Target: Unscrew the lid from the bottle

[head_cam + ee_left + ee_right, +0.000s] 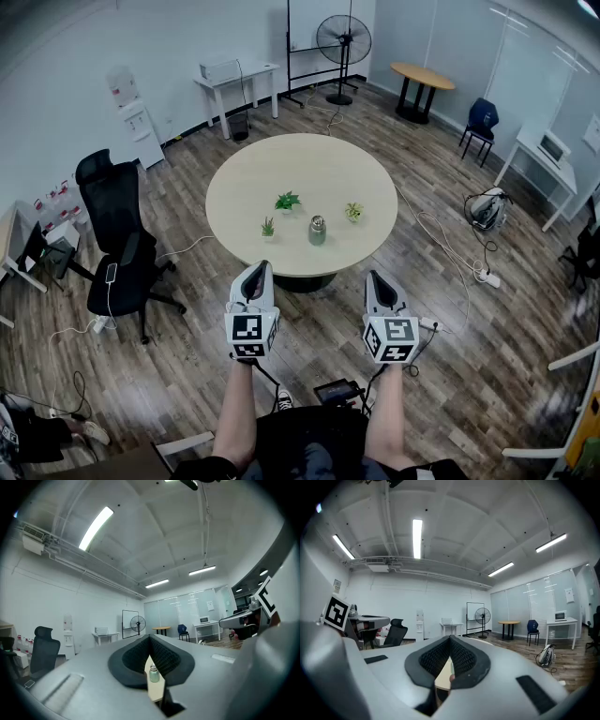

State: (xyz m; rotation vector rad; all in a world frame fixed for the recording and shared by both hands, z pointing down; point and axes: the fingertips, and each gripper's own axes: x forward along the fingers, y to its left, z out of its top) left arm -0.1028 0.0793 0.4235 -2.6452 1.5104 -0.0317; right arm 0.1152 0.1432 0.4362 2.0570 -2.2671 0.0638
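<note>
A small grey-green bottle (318, 230) with a metal lid stands upright on the round beige table (244, 187), right of centre near the front edge. In the left gripper view the bottle (153, 673) shows far off through the slit between the jaws. My left gripper (256, 274) and right gripper (376, 280) are held side by side in front of the table, short of its edge, well apart from the bottle. Both are shut with nothing between their jaws. The right gripper (449, 657) looks over the table edge.
Three small potted plants (287, 201) (268, 228) (353, 212) stand round the bottle. A black office chair (117, 246) is at the left. Cables (441, 246) run across the wooden floor on the right. A fan (343, 41) and further tables stand at the far wall.
</note>
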